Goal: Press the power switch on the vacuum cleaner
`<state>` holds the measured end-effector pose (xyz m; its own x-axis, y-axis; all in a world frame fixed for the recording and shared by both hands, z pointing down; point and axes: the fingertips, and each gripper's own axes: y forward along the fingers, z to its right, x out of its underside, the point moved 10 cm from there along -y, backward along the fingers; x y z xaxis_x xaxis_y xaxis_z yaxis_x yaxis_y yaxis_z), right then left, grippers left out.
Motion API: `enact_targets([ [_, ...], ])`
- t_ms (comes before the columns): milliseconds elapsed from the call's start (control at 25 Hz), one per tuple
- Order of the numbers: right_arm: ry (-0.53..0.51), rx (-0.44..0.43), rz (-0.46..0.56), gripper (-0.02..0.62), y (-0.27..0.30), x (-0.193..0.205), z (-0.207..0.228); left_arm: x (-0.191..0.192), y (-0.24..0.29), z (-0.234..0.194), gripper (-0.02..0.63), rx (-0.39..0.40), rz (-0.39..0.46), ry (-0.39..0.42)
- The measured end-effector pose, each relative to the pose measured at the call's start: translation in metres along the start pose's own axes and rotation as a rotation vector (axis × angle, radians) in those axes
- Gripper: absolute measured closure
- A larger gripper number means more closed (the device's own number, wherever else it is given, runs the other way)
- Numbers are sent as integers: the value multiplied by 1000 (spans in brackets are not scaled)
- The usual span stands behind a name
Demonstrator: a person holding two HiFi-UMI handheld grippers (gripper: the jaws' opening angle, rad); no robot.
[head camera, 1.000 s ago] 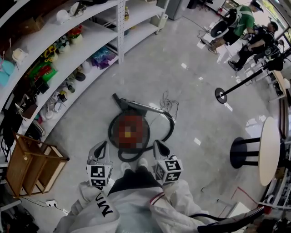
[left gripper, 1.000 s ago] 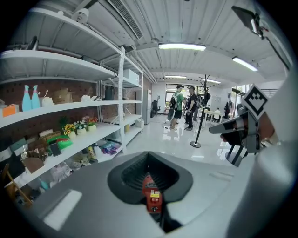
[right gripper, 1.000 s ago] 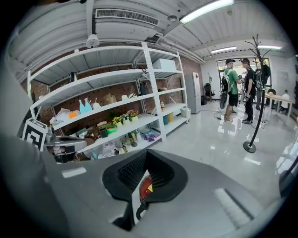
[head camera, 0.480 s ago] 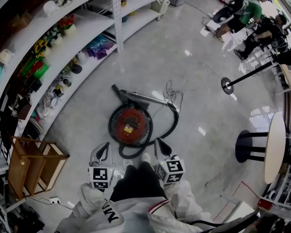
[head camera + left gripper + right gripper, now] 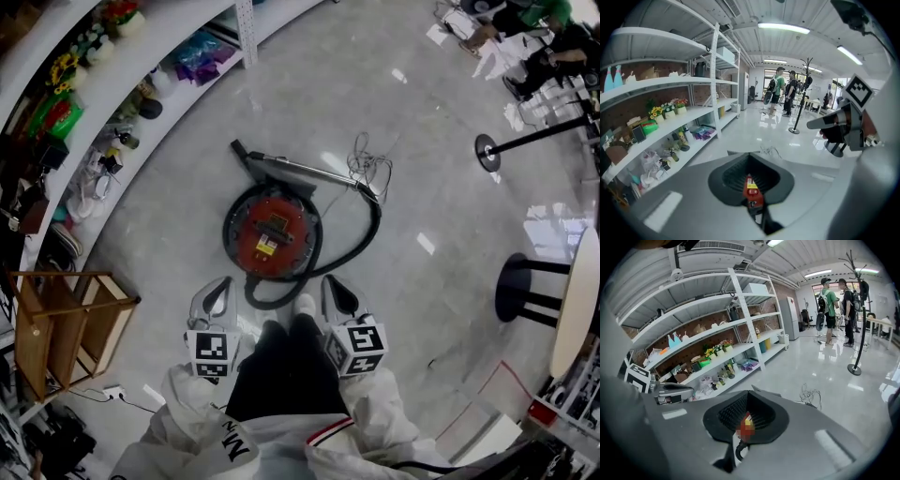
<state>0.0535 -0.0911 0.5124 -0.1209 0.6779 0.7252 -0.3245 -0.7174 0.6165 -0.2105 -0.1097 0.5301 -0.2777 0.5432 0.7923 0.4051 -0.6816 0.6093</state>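
Brightly lit by long white ceiling tube lights (image 5: 783,27); glare patches on glossy grey floor (image 5: 441,169); fisheye bending at edges.

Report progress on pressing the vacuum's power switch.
Done: nothing visible yet. In hand: the left gripper and right gripper hang shut and empty, near the red vacuum cleaner on the floor but not touching it. Left: reaching down and the press itself.

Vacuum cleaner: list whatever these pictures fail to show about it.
- Head view: the vacuum cleaner is too small to pick out its power switch.
- Left gripper view: the left hand-held gripper hides all but a red strip of it.
- Right gripper view: a mosaic patch covers it.
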Motion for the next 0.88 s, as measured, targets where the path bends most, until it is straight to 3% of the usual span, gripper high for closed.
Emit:
enact_targets([
  [880, 15, -28, -64, 595, 57, 39, 26, 62, 72, 13, 606, 4, -80, -41],
])
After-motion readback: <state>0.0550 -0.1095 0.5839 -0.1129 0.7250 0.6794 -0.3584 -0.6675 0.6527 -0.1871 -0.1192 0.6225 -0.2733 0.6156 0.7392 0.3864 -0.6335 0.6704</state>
